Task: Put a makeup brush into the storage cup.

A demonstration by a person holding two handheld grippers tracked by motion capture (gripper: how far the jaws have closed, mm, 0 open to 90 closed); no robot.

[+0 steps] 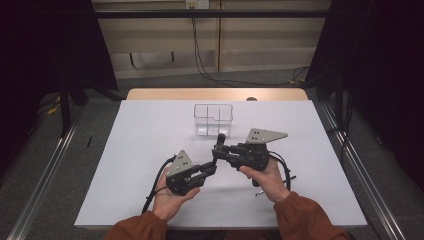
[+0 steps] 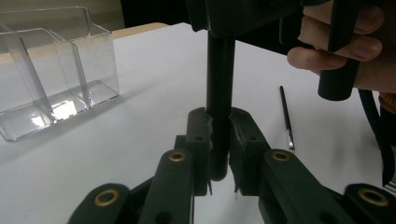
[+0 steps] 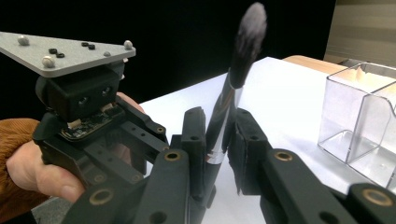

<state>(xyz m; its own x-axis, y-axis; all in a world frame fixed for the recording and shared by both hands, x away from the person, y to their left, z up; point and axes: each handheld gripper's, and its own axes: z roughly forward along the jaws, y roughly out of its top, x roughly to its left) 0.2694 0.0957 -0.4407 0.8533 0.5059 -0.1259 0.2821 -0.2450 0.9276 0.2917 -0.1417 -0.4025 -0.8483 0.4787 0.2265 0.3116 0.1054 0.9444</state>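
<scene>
Left gripper (image 1: 212, 167) is clamped on the lower end of the black makeup brush (image 3: 233, 79) | right gripper (image 1: 218, 150) is closed on its middle, bristles up | clear organizer (image 1: 213, 120) is seen behind, apart | thin black pencil (image 2: 286, 116) is laid on the white table (image 1: 145, 140), at right.

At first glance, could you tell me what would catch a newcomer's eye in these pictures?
Most striking is the makeup brush, upright near the middle of the white table and clamped from both sides: the left gripper closes on its dark handle while the right gripper closes on it higher up, bristles on top. Behind them stands a clear acrylic organizer, and a thin dark brush lies flat on the table near the right hand.
</scene>
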